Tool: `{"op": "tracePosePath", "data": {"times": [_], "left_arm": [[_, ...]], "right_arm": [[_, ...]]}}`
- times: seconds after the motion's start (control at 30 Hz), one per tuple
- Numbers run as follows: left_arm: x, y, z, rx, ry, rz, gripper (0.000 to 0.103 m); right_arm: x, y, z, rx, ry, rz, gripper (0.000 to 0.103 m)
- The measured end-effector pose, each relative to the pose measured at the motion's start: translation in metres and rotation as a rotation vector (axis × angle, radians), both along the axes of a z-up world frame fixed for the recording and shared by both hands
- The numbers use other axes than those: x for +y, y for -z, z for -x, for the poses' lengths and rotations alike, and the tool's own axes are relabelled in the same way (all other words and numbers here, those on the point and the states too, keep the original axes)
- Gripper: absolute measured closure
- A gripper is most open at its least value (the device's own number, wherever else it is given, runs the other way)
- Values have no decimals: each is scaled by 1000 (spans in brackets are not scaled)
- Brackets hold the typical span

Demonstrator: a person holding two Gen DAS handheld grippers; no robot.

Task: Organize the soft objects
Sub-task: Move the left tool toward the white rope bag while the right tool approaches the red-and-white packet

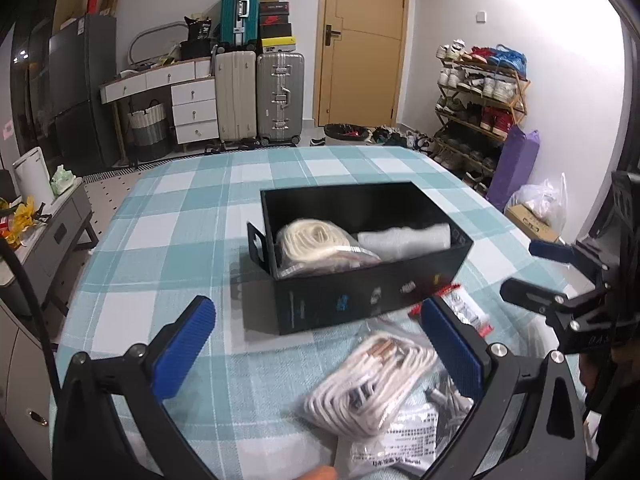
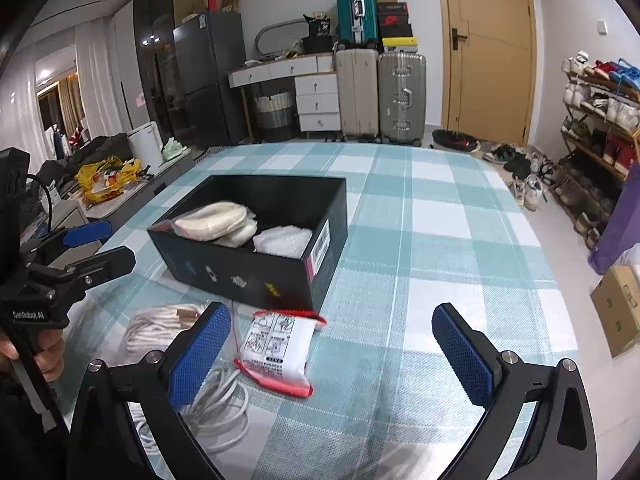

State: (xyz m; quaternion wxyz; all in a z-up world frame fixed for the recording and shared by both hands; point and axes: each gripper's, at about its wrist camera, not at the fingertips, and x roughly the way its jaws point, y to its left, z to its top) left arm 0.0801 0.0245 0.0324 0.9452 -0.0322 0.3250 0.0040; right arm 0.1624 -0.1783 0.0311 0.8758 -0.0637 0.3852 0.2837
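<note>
A black box [image 1: 360,296] [image 2: 256,272] stands on the checked tablecloth, holding a bagged coil of cream rope [image 1: 316,244] [image 2: 212,220] and a white bubble-wrap roll [image 1: 404,240] [image 2: 284,242]. In front of it lie a bagged white rope bundle [image 1: 372,384] [image 2: 160,326], a white packet with red edges [image 2: 278,348] [image 1: 466,308] and a white cable coil [image 2: 216,404]. My left gripper [image 1: 316,348] is open just above the rope bundle, nothing between its fingers. My right gripper [image 2: 332,356] is open near the packet, which lies by its left finger.
The table [image 2: 420,240] has bare cloth to the right of the box. Behind stand suitcases [image 1: 256,92], a white dresser [image 1: 188,100], a door [image 2: 488,48] and a shoe rack [image 1: 480,96]. A cardboard box [image 2: 618,312] sits on the floor at right.
</note>
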Motion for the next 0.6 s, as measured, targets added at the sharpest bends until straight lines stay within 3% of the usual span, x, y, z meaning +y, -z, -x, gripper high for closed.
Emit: {"op": "tracePosePath", "data": {"times": [0.6], "left_arm": [[-25, 37, -5, 118, 107, -42, 0]], "right_arm": [[2, 25, -11, 107, 1, 7, 1]]}}
